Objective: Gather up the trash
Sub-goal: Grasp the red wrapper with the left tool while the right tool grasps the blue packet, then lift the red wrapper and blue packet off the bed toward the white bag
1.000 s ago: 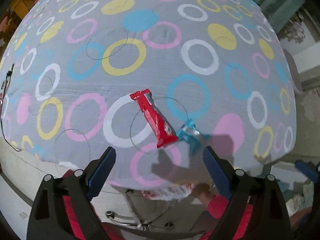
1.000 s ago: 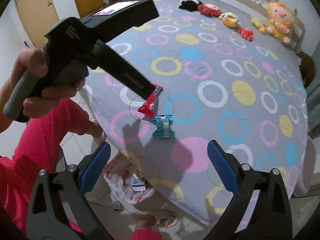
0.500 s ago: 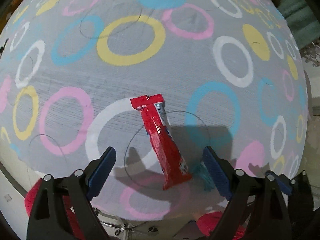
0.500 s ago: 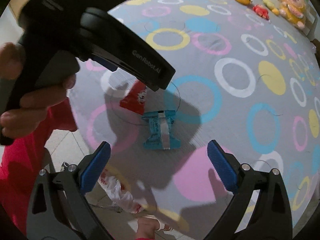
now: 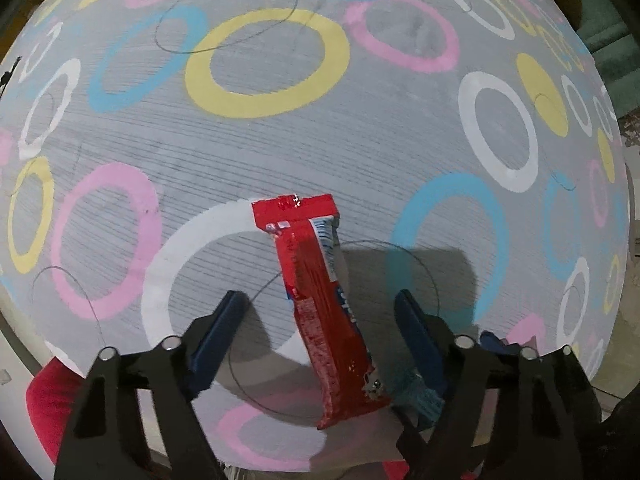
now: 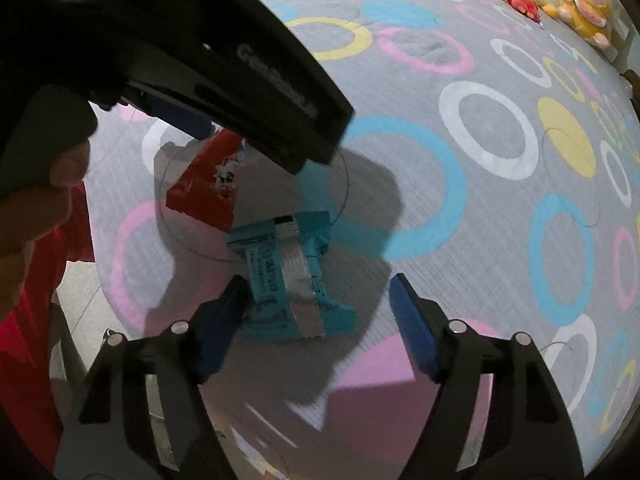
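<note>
Two wrist views over a bed covered by a grey sheet (image 5: 360, 152) printed with coloured rings. The left gripper (image 5: 320, 332) points down at a red wrapper (image 5: 320, 308), which lies flat on the sheet near the bed's near edge, its long axis running away from the camera. The jaws are closing with the wrapper between them; neither blue pad presses on it yet, and a gap shows on each side. The right gripper (image 6: 316, 320) stands over a blue wrapper (image 6: 288, 276), which lies just to the right of the red one, the two nearly touching. Its jaws are also closing; the left pad sits at the wrapper's edge, while the right pad is clearly apart from it. In the right wrist view the body of the left gripper and the hand (image 6: 44, 184) holding it fill the upper left. Soft toys (image 6: 580, 0) line the far edge of the bed.

Likely faults, as judgements: both wrappers are thin and flat, so the pads may close above them and grasp nothing, or pinch the sheet instead. The blue wrapper lies off-centre toward the left pad and could be pushed aside rather than gripped. The two tools work close together and could collide.
</note>
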`<state>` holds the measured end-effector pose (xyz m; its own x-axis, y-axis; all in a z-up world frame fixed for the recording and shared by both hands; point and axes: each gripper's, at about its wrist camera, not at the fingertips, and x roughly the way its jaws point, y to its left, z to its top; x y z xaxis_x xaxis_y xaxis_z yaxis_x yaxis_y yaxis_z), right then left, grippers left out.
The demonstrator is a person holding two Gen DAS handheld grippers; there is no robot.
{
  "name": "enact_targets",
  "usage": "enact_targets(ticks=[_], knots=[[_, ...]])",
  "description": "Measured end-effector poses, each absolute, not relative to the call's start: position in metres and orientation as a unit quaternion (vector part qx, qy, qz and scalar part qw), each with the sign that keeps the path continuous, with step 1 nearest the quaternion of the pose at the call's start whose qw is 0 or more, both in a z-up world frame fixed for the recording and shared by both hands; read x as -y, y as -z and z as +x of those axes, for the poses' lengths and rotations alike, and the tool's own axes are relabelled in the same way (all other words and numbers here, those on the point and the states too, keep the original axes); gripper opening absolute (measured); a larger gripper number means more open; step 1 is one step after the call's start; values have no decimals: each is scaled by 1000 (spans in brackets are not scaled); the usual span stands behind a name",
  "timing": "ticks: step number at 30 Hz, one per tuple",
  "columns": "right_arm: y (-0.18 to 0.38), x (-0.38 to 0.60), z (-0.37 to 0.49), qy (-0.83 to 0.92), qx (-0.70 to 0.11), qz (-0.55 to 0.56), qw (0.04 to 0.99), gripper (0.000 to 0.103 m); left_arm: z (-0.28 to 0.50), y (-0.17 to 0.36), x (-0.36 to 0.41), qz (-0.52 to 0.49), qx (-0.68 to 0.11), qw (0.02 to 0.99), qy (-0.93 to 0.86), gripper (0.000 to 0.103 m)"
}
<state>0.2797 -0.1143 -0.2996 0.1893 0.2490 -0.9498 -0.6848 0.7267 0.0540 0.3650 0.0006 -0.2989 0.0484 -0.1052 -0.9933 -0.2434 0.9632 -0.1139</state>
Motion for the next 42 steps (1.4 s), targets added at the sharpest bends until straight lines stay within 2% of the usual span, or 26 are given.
enact_targets(ticks=[2,3,9,18,31,42], knots=[[298,116,277,-312,-550,-193,750,61,365,297,-1,-133,-684,716,-42,64],[297,117,276,-312,-548,-191,752,51,364,296,-2,-131,-684,717,-43,56],[293,121,267,-298,-544,-188,762,47,357,293,-11,-136,-676,723,-43,35],[272,135,256,-248,-536,-150,793,47,336,269,-30,-127,-645,753,-20,22],[233,169,248,-186,-526,-97,824,47,316,237,-43,-111,-621,776,17,19],[224,173,244,-175,-521,-85,831,47,309,214,-38,-101,-605,789,36,18]])
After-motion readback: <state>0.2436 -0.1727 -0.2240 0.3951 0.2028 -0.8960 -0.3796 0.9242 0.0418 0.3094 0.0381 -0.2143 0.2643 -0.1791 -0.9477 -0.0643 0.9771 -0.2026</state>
